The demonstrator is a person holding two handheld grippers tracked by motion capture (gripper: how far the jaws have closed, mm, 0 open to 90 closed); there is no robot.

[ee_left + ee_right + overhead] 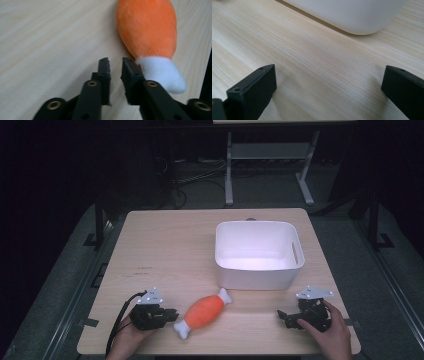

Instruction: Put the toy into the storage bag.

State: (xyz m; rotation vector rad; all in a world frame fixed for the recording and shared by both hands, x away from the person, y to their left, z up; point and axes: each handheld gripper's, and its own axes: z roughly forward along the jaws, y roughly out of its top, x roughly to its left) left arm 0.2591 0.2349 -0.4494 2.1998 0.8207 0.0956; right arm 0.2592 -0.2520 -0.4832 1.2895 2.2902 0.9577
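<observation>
An orange plush drumstick toy (204,311) with white bone ends lies on the wooden table (165,245) near the front edge, tilted toward the back right. My left gripper (174,314) rests on the table just left of the toy's lower white end. In the left gripper view its jaws stand a narrow gap apart (115,62) with nothing between them, and the toy (147,27) lies beside the right jaw. My right gripper (281,316) sits at the front right, open wide (329,72) over bare wood.
A white plastic bin (255,277) with handle slots stands at the right middle of the table, behind the toy and the right gripper; its rounded corner (352,15) shows ahead of the right jaws. A metal stand and cables are on the floor beyond the table.
</observation>
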